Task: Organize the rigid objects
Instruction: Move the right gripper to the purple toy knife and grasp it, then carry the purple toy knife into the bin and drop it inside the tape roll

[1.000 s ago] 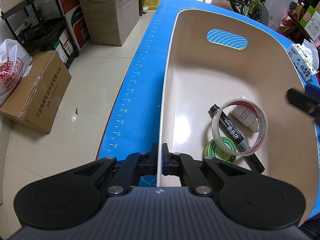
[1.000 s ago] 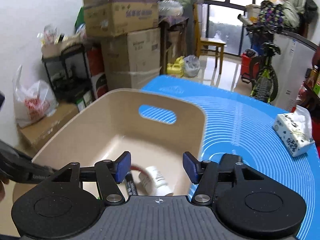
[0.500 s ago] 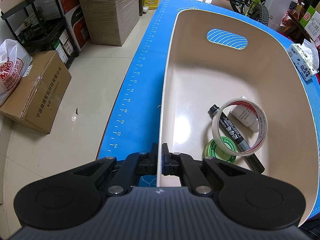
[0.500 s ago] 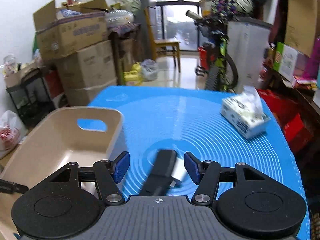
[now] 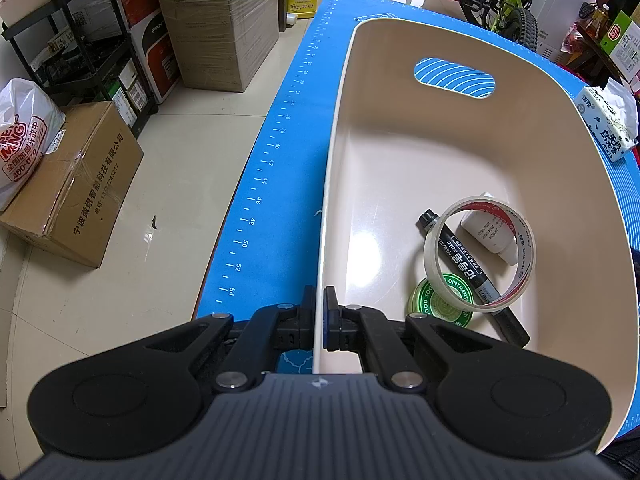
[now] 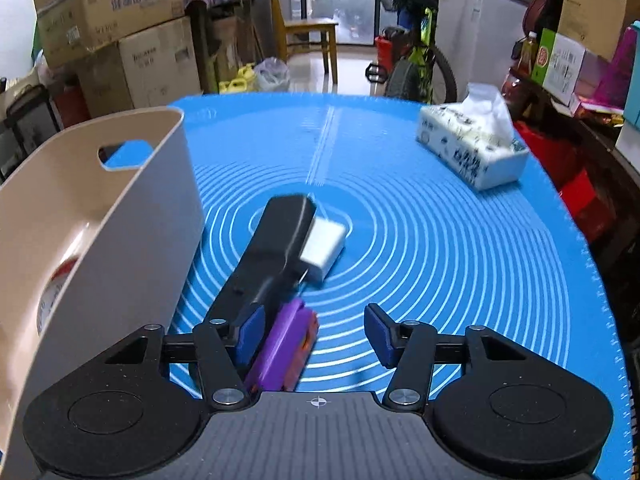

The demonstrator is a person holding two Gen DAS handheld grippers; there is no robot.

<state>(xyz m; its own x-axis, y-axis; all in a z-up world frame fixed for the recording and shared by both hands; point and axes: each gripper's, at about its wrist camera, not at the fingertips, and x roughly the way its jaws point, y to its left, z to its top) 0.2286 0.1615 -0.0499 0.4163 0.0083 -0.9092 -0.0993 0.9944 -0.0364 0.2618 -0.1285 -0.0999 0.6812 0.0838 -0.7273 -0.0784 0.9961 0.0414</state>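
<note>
Cluttered room, blue mat (image 6: 440, 240) | right gripper (image 6: 316, 332) swung off the bin (image 5: 400, 168) over to the mat, fingers spread | black remote (image 6: 272, 252), purple item (image 6: 284, 344) beside left finger | left gripper (image 5: 319, 316) stayed pinching bin wall

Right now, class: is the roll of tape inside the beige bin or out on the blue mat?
Inside. The tape roll lies on the floor of the beige bin, over the black marker.

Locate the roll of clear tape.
In the left wrist view, the roll of clear tape sits inside the beige bin, at its near right, propped over the black marker, beside the green ointment tin and the white bottle.
</note>
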